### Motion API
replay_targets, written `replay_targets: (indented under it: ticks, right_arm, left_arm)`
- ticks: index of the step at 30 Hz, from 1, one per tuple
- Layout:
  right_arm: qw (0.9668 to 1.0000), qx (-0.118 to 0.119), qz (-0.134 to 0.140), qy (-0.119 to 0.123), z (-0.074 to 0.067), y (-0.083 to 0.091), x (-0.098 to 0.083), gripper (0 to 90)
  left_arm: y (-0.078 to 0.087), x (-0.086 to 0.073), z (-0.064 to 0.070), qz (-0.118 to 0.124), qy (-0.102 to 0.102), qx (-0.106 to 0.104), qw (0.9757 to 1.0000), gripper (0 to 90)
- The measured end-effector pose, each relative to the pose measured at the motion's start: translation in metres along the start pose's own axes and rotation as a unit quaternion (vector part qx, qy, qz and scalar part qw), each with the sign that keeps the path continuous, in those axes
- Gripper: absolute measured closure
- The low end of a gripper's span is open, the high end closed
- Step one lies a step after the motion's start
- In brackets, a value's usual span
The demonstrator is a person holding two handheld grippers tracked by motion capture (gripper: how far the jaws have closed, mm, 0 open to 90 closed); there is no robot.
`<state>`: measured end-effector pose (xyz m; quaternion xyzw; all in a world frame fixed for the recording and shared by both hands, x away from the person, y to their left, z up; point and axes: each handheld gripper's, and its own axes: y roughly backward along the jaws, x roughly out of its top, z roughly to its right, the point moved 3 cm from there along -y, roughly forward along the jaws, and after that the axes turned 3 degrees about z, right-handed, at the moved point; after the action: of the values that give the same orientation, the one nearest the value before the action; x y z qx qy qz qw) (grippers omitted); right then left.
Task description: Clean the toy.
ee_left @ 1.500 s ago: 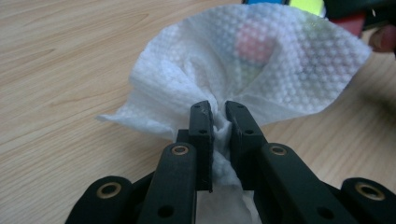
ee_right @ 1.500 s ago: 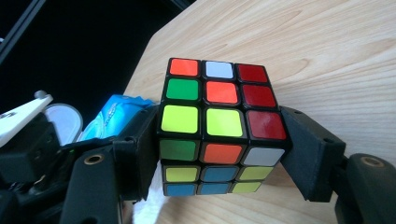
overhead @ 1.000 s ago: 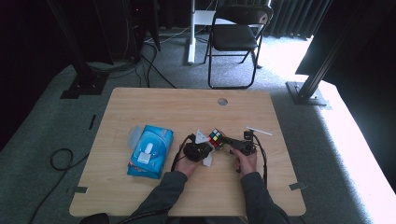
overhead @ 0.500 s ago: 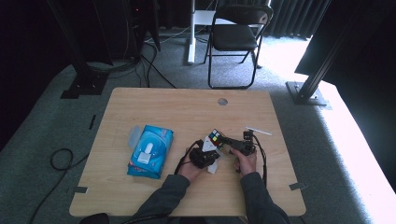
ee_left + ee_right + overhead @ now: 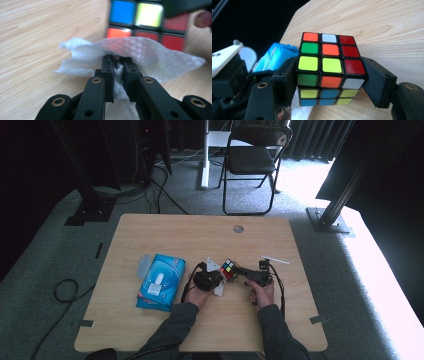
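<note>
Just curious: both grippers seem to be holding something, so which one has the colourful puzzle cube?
The right gripper is clamped on the puzzle cube. The left gripper pinches a white wipe instead.

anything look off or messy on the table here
Nothing damaged or spilled. The wipes pack lies with its lid flipped open, and the puzzle cube is scrambled, its colours mixed on every face shown.

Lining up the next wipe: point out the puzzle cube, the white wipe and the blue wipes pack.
puzzle cube (image 5: 329, 66), right gripper view, middle of its upper face.
white wipe (image 5: 130, 53), left gripper view, sheet above the fingers.
blue wipes pack (image 5: 161, 281), high view, top by the flap.
</note>
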<state>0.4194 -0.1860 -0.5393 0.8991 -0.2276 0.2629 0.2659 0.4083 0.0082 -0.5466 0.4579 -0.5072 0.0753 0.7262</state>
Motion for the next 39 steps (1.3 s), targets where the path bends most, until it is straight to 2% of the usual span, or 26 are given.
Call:
replay_targets:
  ticks: [4,10,16,21,23,27,30,39]
  right_arm:
    - [1.0,0.001,-0.003,0.004,0.0,-0.001,-0.001,33.9]
    - [1.0,-0.001,-0.006,0.005,0.0,-0.002,-0.001,33.9]
    - [1.0,-0.002,-0.001,0.004,0.0,-0.001,-0.001,33.9]
    - [1.0,-0.001,0.0,0.003,0.0,-0.001,-0.001,33.9]
    - [1.0,-0.001,0.0,0.003,0.0,-0.001,-0.001,33.9]
    - [1.0,-0.002,0.003,0.001,0.001,0.001,0.0,33.9]
    - [1.0,-0.003,0.005,0.0,0.001,0.001,0.0,33.9]
    - [1.0,-0.006,0.002,0.003,0.001,-0.001,-0.001,33.9]
  left_arm:
    - [0.001,-0.001,-0.008,-0.001,0.024,0.013,0.9996,82.0]
    - [0.0,-0.002,-0.004,-0.003,0.018,0.007,0.9998,82.0]
    - [-0.003,-0.003,0.009,-0.005,-0.003,-0.011,0.9999,82.0]
    - [-0.004,-0.004,0.025,-0.008,-0.03,-0.031,0.999,82.0]
    - [-0.004,-0.004,0.027,-0.008,-0.032,-0.033,0.9989,82.0]
    - [-0.004,-0.004,0.039,-0.007,-0.054,-0.052,0.9972,82.0]
    - [-0.003,-0.004,0.042,-0.006,-0.059,-0.059,0.9965,82.0]
    - [0.003,0.002,0.06,0.019,-0.087,-0.097,0.9913,82.0]
